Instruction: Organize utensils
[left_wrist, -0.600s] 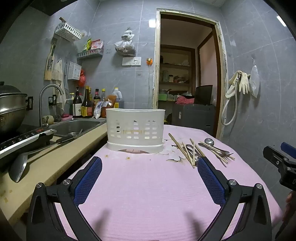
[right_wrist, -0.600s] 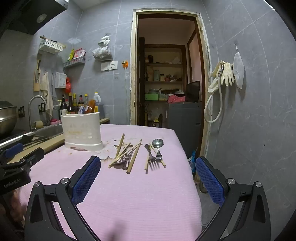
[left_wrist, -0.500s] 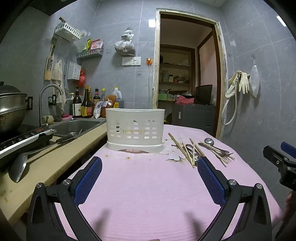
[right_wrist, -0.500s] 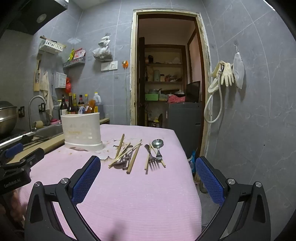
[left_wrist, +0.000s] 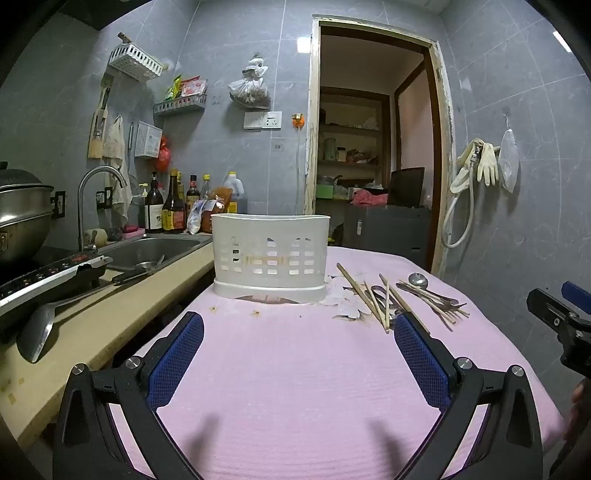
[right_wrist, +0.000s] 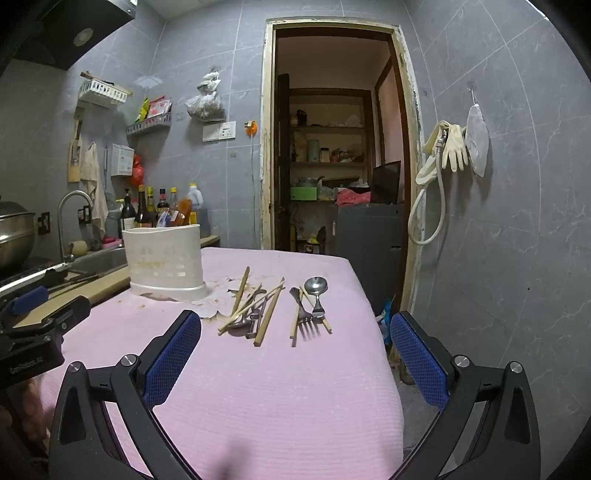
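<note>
A white slotted utensil holder (left_wrist: 270, 256) stands at the far left of the pink-covered table (left_wrist: 295, 387); it also shows in the right wrist view (right_wrist: 165, 262). Wooden chopsticks (right_wrist: 267, 314), a fork (right_wrist: 304, 314) and a spoon (right_wrist: 316, 288) lie loose to its right; the chopsticks (left_wrist: 364, 295) and spoon (left_wrist: 418, 280) also show in the left wrist view. My left gripper (left_wrist: 297, 325) is open and empty over the near table, facing the holder. My right gripper (right_wrist: 295, 325) is open and empty, short of the utensils.
A counter (left_wrist: 110, 314) with a sink (left_wrist: 147, 251), tap, bottles (left_wrist: 168, 206) and a ladle (left_wrist: 40, 325) runs along the left. A stove with a pot (left_wrist: 22, 214) is at far left. An open doorway (right_wrist: 336, 166) is behind. The table's right edge drops to the floor (right_wrist: 417, 406).
</note>
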